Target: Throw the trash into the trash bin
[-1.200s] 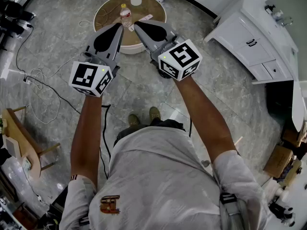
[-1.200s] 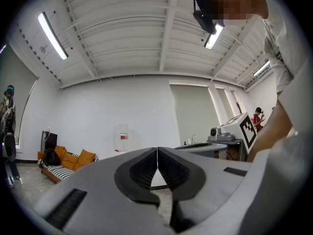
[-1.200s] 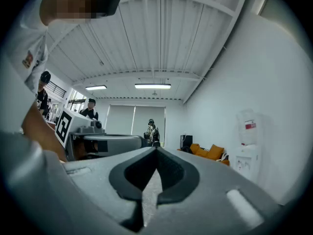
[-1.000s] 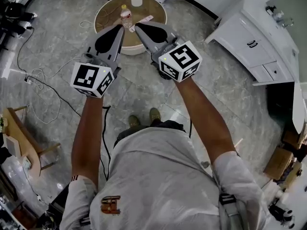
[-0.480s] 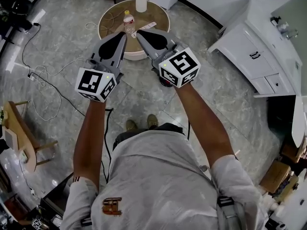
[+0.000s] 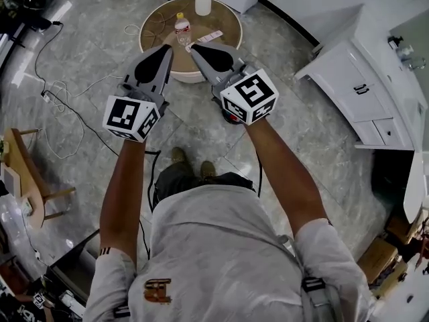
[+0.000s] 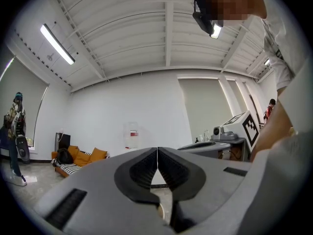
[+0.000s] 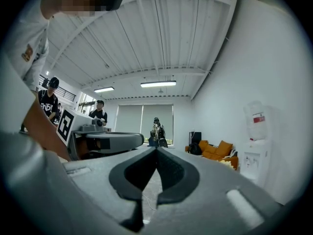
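Note:
A clear plastic bottle (image 6: pixel 181 27) stands on the round wooden table (image 6: pixel 157 20) at the top of the head view. Beside it lies a flat white strip of wrapper (image 6: pixel 205 38). My left gripper (image 6: pixel 167 48) and right gripper (image 6: pixel 194 47) are held side by side, pointing level at the table's near rim. Both are short of the bottle. In the left gripper view the left gripper (image 7: pixel 157 151) has its pads pressed together with nothing between them. The right gripper (image 8: pixel 156 150) looks the same in its own view. No trash bin shows in any view.
A white vase with flowers (image 6: pixel 203 2) and a thin cable share the table. White cabinets (image 6: pixel 355 92) stand at the right, a wooden chair (image 6: pixel 23 173) at the left, loose cables (image 6: pixel 60 106) on the tiled floor. An orange sofa (image 7: pixel 80 158) and people are across the room.
The person has stepped toward the table, which now sits lower and closer in the head view. Both grippers moved forward together and stayed shut.

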